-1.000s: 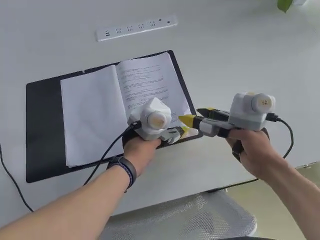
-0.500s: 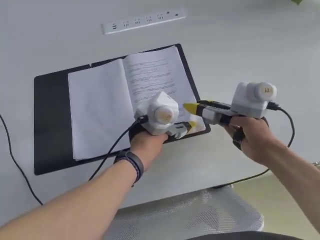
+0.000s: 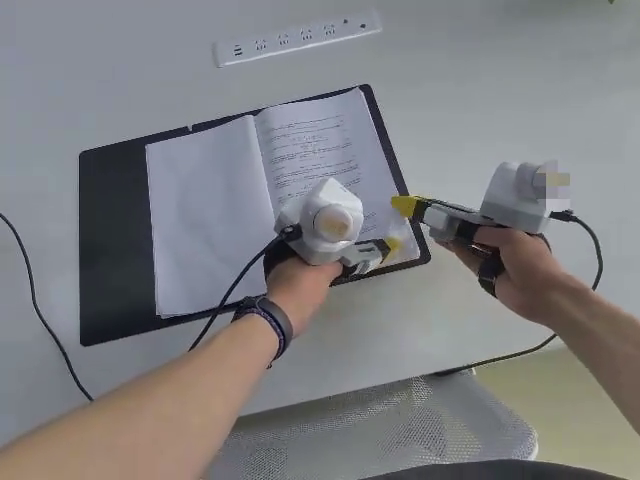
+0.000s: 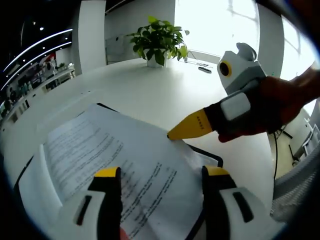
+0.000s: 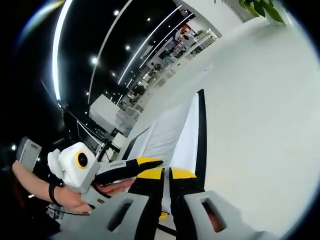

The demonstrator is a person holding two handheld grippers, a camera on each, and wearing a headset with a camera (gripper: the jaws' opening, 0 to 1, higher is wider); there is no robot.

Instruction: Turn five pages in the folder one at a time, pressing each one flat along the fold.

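A black folder lies open on the white table, with a blank left page and a printed right page. My left gripper hovers open over the near right corner of the printed page. Its jaws stand wide apart with nothing between them. My right gripper is shut, its yellow tip at the right edge of the printed page. In the right gripper view its jaws sit together, pointing along the folder's edge. The left gripper shows beside them.
A white power strip lies beyond the folder. A black cable runs over the table at the left. A potted plant stands far across the table. A mesh chair seat is below the near table edge.
The head camera has shifted, so the folder sits a little further right. My right gripper's tip has moved a little along the page's right edge, away from the left gripper, which has held still.
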